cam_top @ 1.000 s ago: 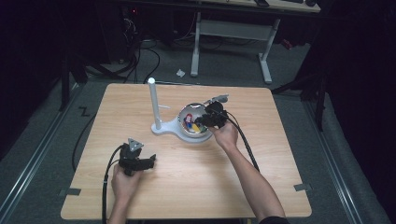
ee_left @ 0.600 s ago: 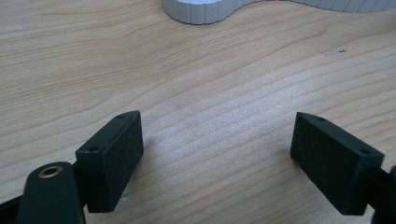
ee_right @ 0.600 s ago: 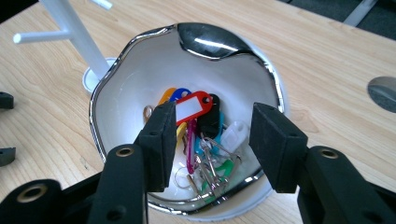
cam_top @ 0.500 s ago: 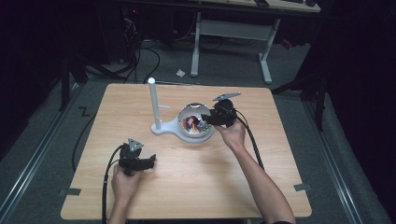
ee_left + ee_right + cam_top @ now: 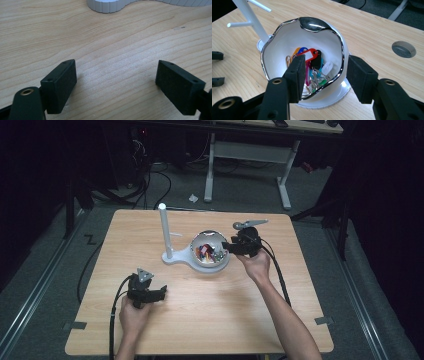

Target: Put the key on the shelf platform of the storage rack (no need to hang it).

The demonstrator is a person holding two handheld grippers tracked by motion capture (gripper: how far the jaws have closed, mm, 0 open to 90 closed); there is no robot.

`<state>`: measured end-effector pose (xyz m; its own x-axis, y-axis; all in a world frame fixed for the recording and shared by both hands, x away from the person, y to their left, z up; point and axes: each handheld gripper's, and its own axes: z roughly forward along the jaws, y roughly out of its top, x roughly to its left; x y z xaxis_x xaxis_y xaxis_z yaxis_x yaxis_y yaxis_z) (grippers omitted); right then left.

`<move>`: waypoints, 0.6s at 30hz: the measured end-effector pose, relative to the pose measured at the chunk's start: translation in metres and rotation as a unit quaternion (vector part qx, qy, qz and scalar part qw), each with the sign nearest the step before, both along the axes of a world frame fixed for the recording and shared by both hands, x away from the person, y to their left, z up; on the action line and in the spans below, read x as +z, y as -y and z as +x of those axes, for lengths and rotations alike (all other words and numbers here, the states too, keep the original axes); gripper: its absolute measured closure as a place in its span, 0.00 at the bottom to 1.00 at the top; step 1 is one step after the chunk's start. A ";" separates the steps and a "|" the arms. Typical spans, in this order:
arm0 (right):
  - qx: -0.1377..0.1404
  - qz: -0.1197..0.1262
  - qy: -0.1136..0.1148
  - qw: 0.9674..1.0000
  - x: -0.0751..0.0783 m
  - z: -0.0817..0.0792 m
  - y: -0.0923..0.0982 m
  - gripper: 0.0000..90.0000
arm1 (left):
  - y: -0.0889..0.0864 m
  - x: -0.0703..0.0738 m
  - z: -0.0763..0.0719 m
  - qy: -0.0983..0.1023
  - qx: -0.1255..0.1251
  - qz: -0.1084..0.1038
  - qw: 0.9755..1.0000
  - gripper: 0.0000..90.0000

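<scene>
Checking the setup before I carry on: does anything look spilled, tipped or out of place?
Nothing stands out. The bowl sits upright on its white stand, key tags all inside it. The right hand-held gripper is open at the bowl's rim; the left hand-held gripper is open over bare table.

Overhead and right gripper views share the bowl (image 5: 210,251) (image 5: 287,47).

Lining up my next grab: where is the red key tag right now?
The red key tag lies atop the pile in the white bowl, ahead of the right gripper, whose open fingers straddle the bowl's near rim.

Dark lab (cables (image 5: 150,180), desk frame (image 5: 247,157))
</scene>
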<state>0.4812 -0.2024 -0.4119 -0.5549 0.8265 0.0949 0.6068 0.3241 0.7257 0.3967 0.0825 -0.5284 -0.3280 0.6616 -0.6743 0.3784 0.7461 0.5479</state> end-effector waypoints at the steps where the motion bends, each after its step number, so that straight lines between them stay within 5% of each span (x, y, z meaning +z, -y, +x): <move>1: 0.000 0.000 0.000 1.000 0.000 0.000 0.000 0.57 | 0.000 0.000 0.000 0.000 0.000 0.000 1.000 0.20; 18: -0.019 -0.004 0.008 1.000 0.009 -0.019 0.025 0.61 | 0.000 0.000 0.000 0.000 0.000 0.000 1.000 0.20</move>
<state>0.4622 -0.2275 -0.4025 -0.5249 0.8475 0.0792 0.6071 0.3075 0.7327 0.3967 0.0824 -0.5284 -0.3284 0.6613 -0.6744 0.3780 0.7464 0.5478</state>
